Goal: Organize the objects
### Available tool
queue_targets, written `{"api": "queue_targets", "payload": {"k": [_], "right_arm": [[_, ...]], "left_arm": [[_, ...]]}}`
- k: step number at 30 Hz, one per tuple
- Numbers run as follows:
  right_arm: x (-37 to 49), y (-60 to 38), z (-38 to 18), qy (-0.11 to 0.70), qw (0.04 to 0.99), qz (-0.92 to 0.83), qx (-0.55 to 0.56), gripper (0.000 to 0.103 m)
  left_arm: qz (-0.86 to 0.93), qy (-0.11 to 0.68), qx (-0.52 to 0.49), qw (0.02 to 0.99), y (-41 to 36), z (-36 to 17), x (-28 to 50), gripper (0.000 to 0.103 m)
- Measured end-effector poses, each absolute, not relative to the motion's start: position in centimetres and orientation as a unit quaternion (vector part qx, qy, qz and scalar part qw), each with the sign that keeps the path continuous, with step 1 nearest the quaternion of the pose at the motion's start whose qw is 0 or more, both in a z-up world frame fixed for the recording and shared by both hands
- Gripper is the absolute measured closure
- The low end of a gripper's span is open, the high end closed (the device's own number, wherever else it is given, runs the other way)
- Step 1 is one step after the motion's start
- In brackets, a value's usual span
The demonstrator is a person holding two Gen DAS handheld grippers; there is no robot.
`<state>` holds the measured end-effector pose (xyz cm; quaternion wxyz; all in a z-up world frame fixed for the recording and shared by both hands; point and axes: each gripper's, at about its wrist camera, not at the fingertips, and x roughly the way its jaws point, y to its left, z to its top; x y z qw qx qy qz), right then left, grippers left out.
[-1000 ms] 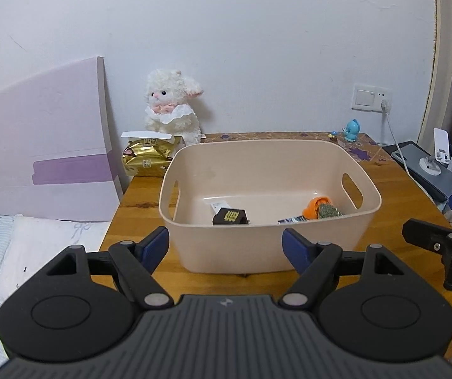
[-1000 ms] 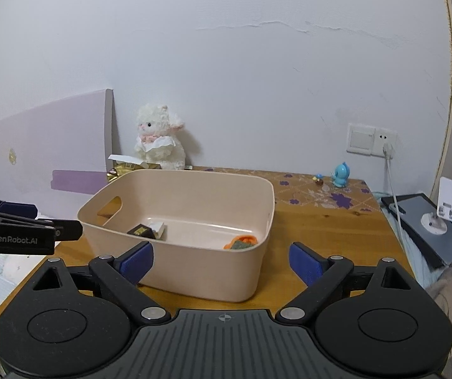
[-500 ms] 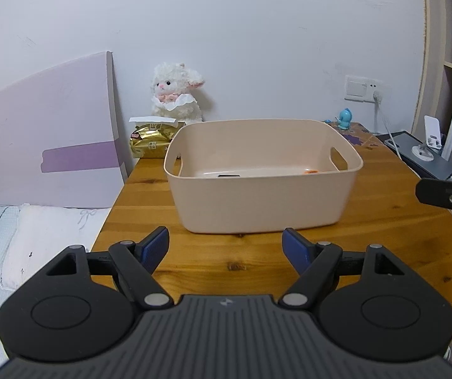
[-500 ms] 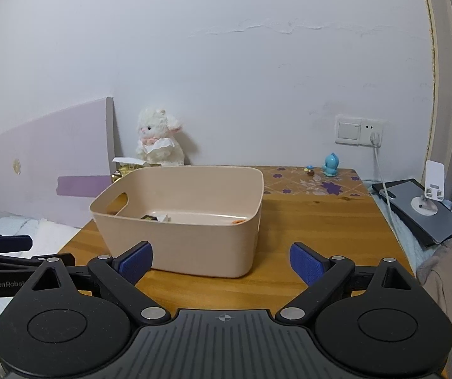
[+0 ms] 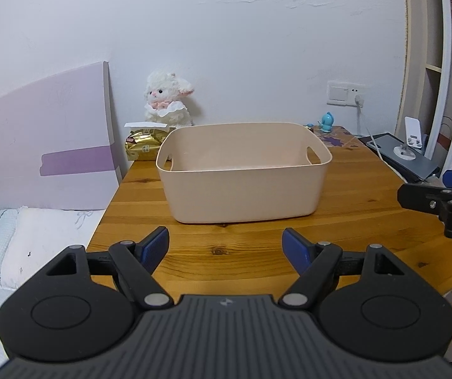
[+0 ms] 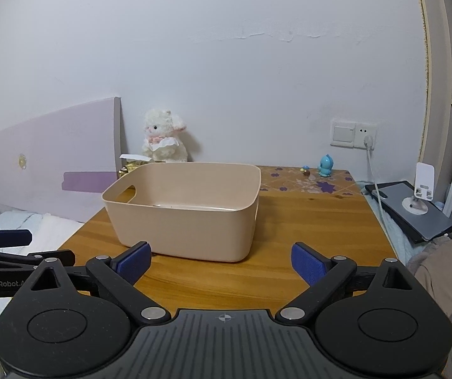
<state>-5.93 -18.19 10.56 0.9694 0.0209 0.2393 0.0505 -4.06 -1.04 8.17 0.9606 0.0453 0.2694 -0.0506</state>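
Beige plastic bin (image 5: 245, 186), rectangular with rounded corners and a cut-out handle in each short wall, standing upright at the centre of the left wrist frame on the wooden tabletop (image 5: 352, 221); in the right wrist frame it sits left of centre (image 6: 185, 221). Its contents are hidden below the rim.

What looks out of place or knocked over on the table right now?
Nothing stands out. The bin sits upright on the table, the plush lamb and gold packet behind it, nothing spilled.

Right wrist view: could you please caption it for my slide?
Open right gripper facing a beige bin on a wooden table.
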Motion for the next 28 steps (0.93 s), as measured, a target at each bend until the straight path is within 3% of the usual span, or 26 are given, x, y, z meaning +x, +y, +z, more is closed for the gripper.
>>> {"api": "queue_targets", "payload": {"k": [20, 24, 28], "right_arm": [[-8.0, -18.1, 10.6, 0.254, 0.966, 0.046, 0.015, 0.003], [-7.8, -18.1, 10.3, 0.258, 0.965, 0.045, 0.014, 0.003], [-7.5, -18.1, 10.0, 0.267, 0.963, 0.045, 0.013, 0.002]], "left_arm": [[-0.051, 0.272, 0.053, 0.96, -1.7, 8.6, -5.8, 0.023], [-0.048, 0.275, 0.052, 0.959, -1.6, 8.4, -5.6, 0.017], [-0.047, 0.281, 0.045, 0.958, -1.4, 8.3, -5.4, 0.017]]}}
